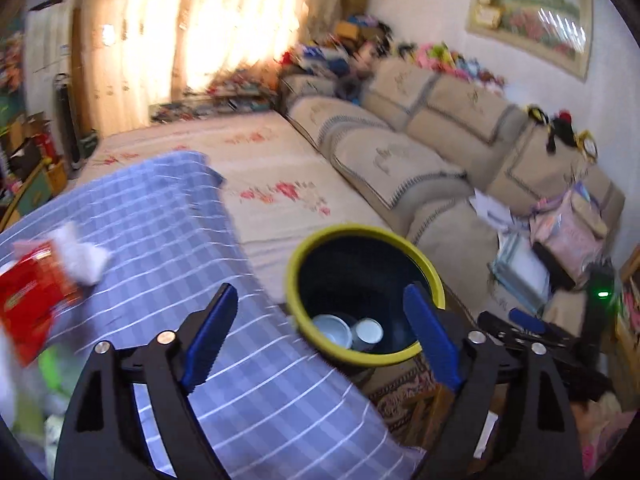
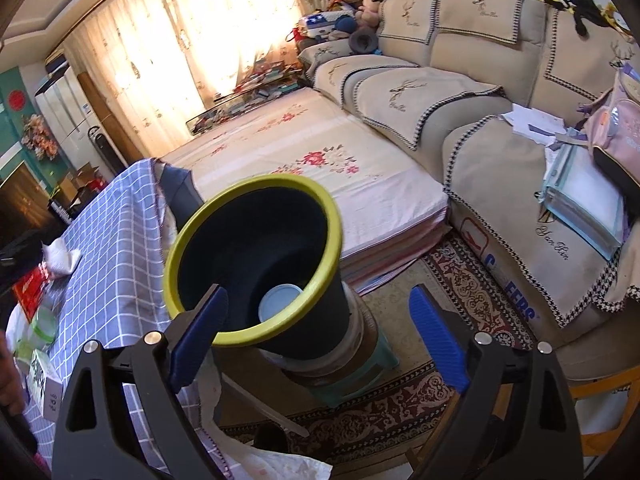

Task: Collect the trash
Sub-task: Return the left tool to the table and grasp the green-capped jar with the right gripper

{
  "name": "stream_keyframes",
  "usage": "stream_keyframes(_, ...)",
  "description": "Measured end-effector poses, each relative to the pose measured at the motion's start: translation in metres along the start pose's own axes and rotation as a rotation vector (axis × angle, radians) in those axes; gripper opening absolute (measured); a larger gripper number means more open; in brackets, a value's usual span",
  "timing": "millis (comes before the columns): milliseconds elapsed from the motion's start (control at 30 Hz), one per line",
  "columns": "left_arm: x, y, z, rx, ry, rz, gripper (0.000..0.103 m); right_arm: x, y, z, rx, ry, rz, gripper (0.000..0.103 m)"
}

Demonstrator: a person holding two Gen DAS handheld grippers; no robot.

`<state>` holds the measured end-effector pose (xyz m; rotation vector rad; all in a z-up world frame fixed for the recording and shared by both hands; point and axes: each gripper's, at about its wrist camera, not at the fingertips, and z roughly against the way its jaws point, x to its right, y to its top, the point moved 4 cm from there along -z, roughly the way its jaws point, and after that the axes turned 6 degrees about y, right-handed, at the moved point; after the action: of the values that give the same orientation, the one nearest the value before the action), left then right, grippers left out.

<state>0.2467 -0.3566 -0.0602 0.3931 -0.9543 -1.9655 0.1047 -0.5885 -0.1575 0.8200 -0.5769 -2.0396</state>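
**A:** Your left gripper (image 1: 320,336) has its jaws spread wide with nothing between them, hanging over the near rim of the trash bin (image 1: 365,236). The right gripper (image 2: 320,332) is gaping too, its left finger (image 2: 200,332) overlapping the bin's rim in its own view; I can't tell whether it touches.

**B:** So where does the trash stand?

**A:** 2 pale round containers (image 1: 348,332) lie at the bottom of the bin. On the checked tablecloth (image 1: 160,220) there is more to collect: a crumpled white tissue (image 1: 86,258) just beside a red packet (image 1: 32,296), with green-tinted clutter nearer you that is too blurred to name.

**B:** What should you worry about?

**A:** First, the bin. In the right wrist view it sits tilted on a stack of round things atop a small green stool (image 2: 360,380), right against the table edge. Nudge its rim with either gripper and, I'd judge, it tips and spills onto the rug (image 2: 460,300).

**B:** And the next pick?

**A:** The tissue is soft and light; a shallow pinch may catch only a corner, and it could drop short of the bin on the way across. The packet touches it, so you could drag both together.
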Motion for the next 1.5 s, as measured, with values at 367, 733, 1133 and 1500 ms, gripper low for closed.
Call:
stream_keyframes(367, -0.123, -0.065, 0.136, 0.113, 0.299, 0.153, 0.093, -0.071, -0.02, -0.006, -0.05, 0.121, 0.127, 0.089)
stream_keyframes(733, -0.211, -0.13, 0.205, 0.151, 0.501, 0.278, 0.094, -0.229, -0.052, -0.002, -0.104, 0.374, 0.387, 0.089)
stream_keyframes(1133, -0.249, -0.173, 0.223, 0.157, 0.533, 0.35, 0.095, -0.373, -0.088, -0.039, -0.2, 0.462, 0.605, 0.089)
stream_keyframes(1500, -0.28, -0.194, 0.209, 0.122, 0.513, 0.404, 0.095, -0.411, -0.106, -0.082, -0.258, 0.394, 0.655, 0.089)
